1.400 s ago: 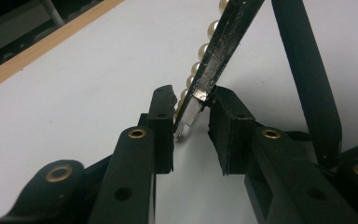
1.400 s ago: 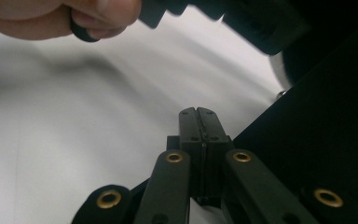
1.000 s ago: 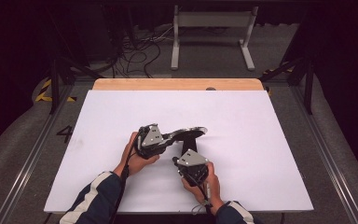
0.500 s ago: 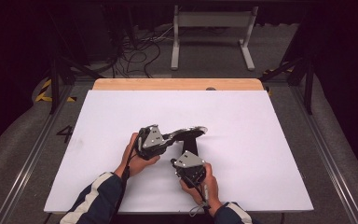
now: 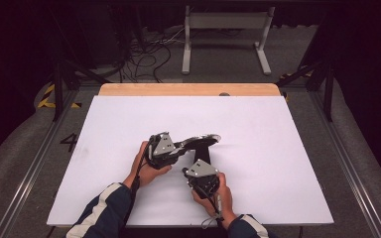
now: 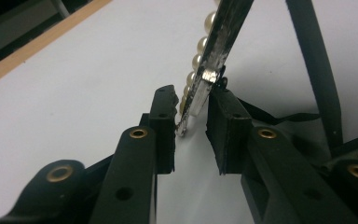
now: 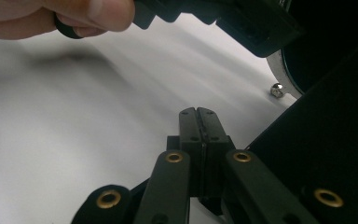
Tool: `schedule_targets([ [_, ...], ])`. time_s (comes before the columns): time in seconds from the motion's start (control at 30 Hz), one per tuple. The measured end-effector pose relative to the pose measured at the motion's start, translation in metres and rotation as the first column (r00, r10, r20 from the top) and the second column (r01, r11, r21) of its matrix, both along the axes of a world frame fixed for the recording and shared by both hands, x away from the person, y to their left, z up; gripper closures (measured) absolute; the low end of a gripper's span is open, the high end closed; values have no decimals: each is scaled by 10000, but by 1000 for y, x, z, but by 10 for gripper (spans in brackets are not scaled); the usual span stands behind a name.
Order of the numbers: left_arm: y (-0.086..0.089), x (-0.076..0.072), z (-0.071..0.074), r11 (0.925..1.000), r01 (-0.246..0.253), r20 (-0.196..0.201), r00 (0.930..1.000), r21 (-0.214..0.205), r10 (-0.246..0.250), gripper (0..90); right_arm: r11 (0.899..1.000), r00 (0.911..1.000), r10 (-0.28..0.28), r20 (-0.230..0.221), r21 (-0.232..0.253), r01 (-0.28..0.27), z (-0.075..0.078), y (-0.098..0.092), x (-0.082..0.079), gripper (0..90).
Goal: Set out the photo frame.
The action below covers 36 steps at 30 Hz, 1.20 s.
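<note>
1. A white bench (image 5: 278, 163) carries a round, silver-rimmed mirror with a pearl edge (image 5: 198, 142), lying near its middle, somewhat toward the near edge.
2. The left claw (image 5: 178, 147) is clamped on the mirror's thin rim, pearls (image 6: 196, 60) running beside it.
3. The right claw (image 7: 199, 116) has its jaws pressed together, empty, just beside the mirror's dark stand (image 5: 202, 154).

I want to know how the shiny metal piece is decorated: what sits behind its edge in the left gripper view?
Behind the silvery metal piece, gripped edge-on by the left gripper, runs a row of cream pearl beads. The metal hides how many beads there are and how they attach.
</note>
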<state>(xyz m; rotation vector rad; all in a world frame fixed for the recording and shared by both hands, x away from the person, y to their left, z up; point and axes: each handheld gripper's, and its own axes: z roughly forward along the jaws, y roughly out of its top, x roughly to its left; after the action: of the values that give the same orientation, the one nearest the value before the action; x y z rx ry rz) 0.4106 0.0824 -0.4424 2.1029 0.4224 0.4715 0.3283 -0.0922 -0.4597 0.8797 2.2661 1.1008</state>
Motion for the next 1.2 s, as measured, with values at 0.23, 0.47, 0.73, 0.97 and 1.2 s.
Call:
schedule_targets([
  [0.23, -1, -5, 3, 9986, -138, 312, 9994, 514, 122, 783, 9997, 9997, -208, 107, -106, 210, 1, -3, -1, 900],
  [0.47, 0, -10, 4, 9972, -142, 423, 9990, 730, 111, 799, 9994, 9995, -323, 29, -138, 323, 2, -6, -2, 900],
  [0.73, 2, -12, 4, 9967, -80, 406, 9992, 807, 48, 805, 9996, 9996, -269, -131, -92, 268, 2, -9, -2, 900],
  [0.97, 2, -14, 5, 9951, 39, 415, 9991, 983, -80, 808, 9996, 9994, -238, -234, -123, 235, 2, -14, -1, 900],
  [1.2, 2, -15, 4, 9968, 57, 306, 9995, 803, -81, 805, 9993, 9991, -378, -216, -78, 377, 1, -20, 0, 900],
])
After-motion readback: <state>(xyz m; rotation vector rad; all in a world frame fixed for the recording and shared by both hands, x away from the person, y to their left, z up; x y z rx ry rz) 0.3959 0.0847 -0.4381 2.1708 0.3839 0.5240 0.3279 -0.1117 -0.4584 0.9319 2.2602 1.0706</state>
